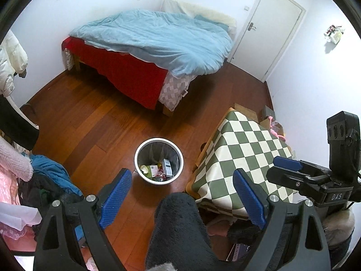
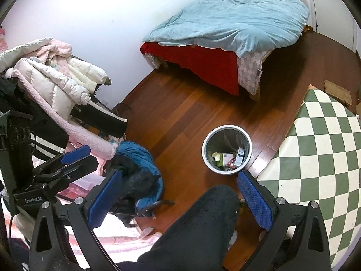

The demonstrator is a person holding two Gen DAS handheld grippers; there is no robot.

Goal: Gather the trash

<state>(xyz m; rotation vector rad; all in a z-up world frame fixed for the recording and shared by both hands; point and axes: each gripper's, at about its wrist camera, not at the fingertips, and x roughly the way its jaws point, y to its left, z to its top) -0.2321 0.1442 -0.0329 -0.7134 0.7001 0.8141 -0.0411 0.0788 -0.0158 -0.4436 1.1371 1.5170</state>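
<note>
A white trash bin with a dark liner stands on the wooden floor and holds several pieces of trash, among them a small white box and a bitten apple. It also shows in the right wrist view. My left gripper is open and empty, held high above the floor, nearer to me than the bin. My right gripper is open and empty, also high, with the bin ahead and slightly right. The right gripper shows in the left view, over the table.
A table with a green-and-white checked cloth stands right of the bin. A bed with a blue duvet is at the back. Piled clothes and jackets lie at the left. A dark fleece-clad leg is below the grippers.
</note>
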